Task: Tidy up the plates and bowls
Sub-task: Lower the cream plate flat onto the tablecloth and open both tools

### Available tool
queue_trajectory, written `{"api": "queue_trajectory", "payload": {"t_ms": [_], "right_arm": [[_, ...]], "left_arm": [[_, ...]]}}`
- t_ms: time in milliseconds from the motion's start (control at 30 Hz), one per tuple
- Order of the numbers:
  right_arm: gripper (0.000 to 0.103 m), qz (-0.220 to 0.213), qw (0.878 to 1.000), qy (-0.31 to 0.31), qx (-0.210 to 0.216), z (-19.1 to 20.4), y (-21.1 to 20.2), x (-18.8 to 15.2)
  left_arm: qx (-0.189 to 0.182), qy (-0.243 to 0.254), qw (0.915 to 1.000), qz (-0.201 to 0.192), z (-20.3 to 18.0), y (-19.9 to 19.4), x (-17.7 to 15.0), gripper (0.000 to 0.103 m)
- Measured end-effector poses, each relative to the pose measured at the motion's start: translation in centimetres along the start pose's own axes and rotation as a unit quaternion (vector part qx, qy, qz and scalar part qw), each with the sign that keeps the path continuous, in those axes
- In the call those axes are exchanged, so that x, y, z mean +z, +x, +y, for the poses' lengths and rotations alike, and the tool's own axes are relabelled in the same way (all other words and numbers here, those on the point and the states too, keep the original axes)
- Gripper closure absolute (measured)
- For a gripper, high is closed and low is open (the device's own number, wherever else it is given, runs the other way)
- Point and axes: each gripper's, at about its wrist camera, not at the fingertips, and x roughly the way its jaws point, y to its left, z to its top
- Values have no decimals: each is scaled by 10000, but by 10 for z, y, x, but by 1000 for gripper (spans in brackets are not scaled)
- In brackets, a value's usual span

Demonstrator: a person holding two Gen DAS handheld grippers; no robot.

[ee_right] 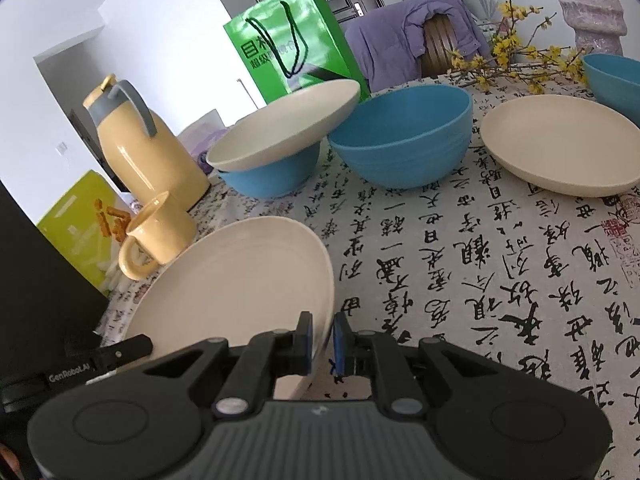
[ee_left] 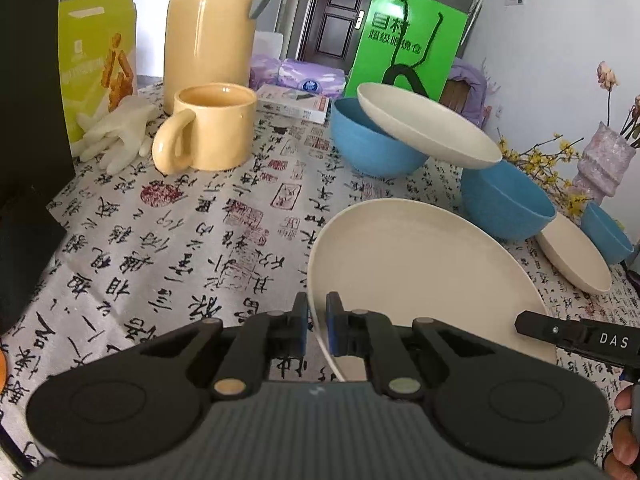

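Observation:
Both grippers hold one large cream plate (ee_left: 424, 264), also in the right wrist view (ee_right: 236, 280), tilted above the tablecloth. My left gripper (ee_left: 317, 320) is shut on its left rim. My right gripper (ee_right: 322, 340) is shut on its right rim. A second cream plate (ee_left: 428, 124) lies tilted on a blue bowl (ee_left: 368, 144); both also show in the right wrist view, plate (ee_right: 284, 124) on bowl (ee_right: 272, 180). Another blue bowl (ee_right: 404, 136) stands beside it. A third cream plate (ee_right: 560, 148) and a blue bowl (ee_right: 616, 80) sit further right.
A yellow mug (ee_left: 212, 128), a yellow thermos (ee_left: 212, 28), a white glove (ee_left: 116, 132), a snack box (ee_left: 96, 56), a green bag (ee_left: 408, 40) and tissue packs stand at the back. A vase (ee_left: 604, 160) with yellow flowers is at the right. A black object (ee_left: 28, 120) borders the left.

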Motion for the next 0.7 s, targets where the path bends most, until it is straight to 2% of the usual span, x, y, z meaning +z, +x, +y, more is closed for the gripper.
{"api": "queue_trajectory", "payload": {"t_ms": [567,700], "right_arm": [[89,120,9997,-152,-147,1,22,-9],[88,84,9994,-261,-193,5,21,-10]], "left_arm": [[41,18,9997,230,8,21,-9,94],[47,86,9998,200,6,20,-9,90]]}}
